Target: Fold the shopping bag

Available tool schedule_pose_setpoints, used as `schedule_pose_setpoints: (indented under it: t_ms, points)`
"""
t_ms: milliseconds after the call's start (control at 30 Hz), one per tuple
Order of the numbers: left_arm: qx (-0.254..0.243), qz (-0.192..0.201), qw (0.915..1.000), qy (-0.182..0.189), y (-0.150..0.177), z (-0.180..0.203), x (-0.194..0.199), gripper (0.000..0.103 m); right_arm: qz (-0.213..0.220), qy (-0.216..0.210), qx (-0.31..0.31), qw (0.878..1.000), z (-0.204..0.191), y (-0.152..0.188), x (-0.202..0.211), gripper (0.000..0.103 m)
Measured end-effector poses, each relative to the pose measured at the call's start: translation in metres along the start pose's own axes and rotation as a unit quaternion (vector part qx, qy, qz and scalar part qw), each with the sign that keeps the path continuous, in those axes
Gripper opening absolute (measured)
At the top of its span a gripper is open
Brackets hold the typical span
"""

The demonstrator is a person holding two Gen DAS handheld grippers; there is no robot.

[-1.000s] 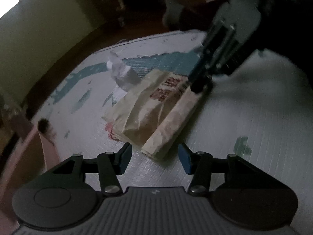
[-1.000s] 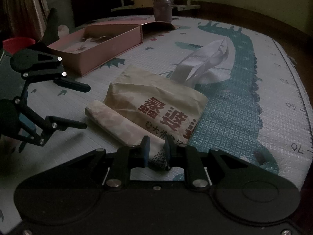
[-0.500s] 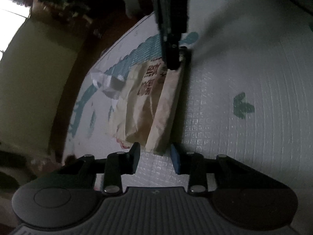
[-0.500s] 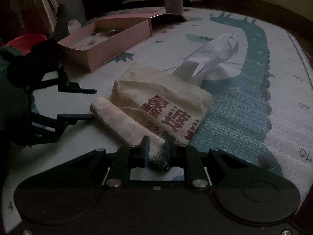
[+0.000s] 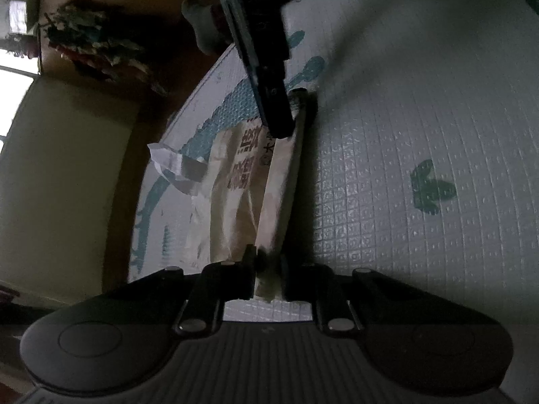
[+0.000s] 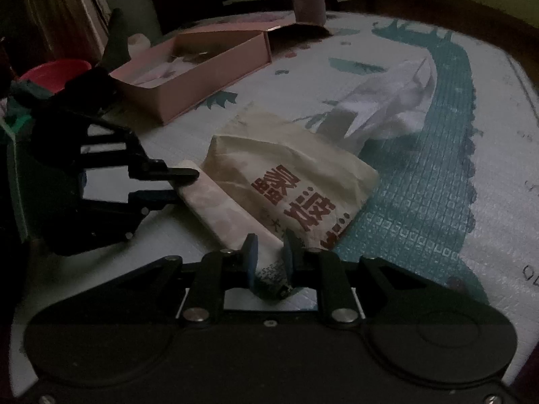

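- The shopping bag (image 6: 289, 181), cream with red print, lies on the dinosaur-patterned play mat (image 6: 438, 222), its near long edge already rolled into a narrow band (image 6: 222, 215).
- We hold that band at both ends. In the right wrist view the right hand-held gripper (image 6: 271, 256) sits at 6 o'clock, its blue pads pinching the printed corner of the band, just as it did a second ago.
- The change is on the other side. The left hand-held gripper (image 5: 267, 269) was spread wide a second ago, with the band's end lying loose ahead of it; it has since rolled over and come in, and its jaws have just been closing on that end.
- Now the band's end sits between its pads, and they look pressed onto the material.
- From the right wrist view the same left gripper enters from 9 o'clock, its fingers stacked one over the other around the band's far end.
- We judge this means both ends are secured, so the band can be turned over onto the body of the bag for the next fold.
- The white handles (image 6: 387, 107) trail out toward 1 o'clock and are not yet tucked in.
- An open pink box (image 6: 188, 77) sits at 11 o'clock, well apart from the bag.
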State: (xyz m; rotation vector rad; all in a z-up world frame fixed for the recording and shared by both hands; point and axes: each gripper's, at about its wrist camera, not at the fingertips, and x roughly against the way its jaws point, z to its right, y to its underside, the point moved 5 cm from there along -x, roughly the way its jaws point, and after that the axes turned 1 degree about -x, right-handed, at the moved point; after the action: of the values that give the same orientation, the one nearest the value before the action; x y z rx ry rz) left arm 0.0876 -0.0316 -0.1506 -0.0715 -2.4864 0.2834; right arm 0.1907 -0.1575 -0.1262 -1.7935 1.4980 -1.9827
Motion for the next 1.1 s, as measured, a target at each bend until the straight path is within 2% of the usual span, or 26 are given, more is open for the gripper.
schedule_pose_setpoints:
  t_ms: [200, 400, 533, 600, 633, 767, 833, 900, 967, 1100]
  points:
    - [0.020, 0.005, 0.9996, 0.016, 0.001, -0.003, 0.006, 0.013, 0.006, 0.014, 0.056, 0.998, -0.015, 0.004, 0.007, 0.021]
    - [0.023, 0.007, 0.9991, 0.035, 0.003, -0.005, 0.012, 0.013, 0.008, 0.022, 0.093, 0.995, -0.024, 0.003, 0.012, 0.021]
    - [0.027, 0.007, 0.9983, 0.050, 0.004, -0.006, 0.015, 0.013, 0.004, 0.012, 0.103, 0.995, -0.027, 0.004, 0.015, 0.021]
    - [0.029, 0.005, 0.9980, 0.057, 0.005, -0.007, 0.016, 0.013, -0.005, -0.020, 0.110, 0.994, -0.031, 0.006, 0.021, 0.022]
    - [0.028, 0.005, 0.9978, 0.060, 0.005, -0.007, 0.016, 0.013, -0.004, -0.022, 0.117, 0.993, -0.032, 0.006, 0.024, 0.022]
    - [0.021, 0.007, 0.9973, 0.070, 0.002, -0.007, 0.017, 0.013, -0.017, 0.003, 0.168, 0.986, -0.037, 0.014, 0.021, 0.022]
    - [0.033, 0.011, 0.9963, 0.079, 0.003, -0.008, 0.019, 0.013, -0.017, 0.016, 0.212, 0.977, -0.042, 0.017, 0.018, 0.022]
    - [0.067, 0.020, 0.9928, 0.097, 0.004, -0.013, 0.022, 0.013, -0.021, 0.028, 0.245, 0.969, -0.045, 0.021, 0.016, 0.023]
    - [0.115, 0.031, 0.9853, 0.122, 0.007, -0.020, 0.024, 0.013, -0.023, 0.031, 0.254, 0.967, -0.043, 0.021, 0.018, 0.023]
    - [0.217, 0.043, 0.9611, 0.165, 0.013, -0.037, 0.022, 0.013, -0.023, 0.037, 0.248, 0.968, -0.040, 0.019, 0.020, 0.023]
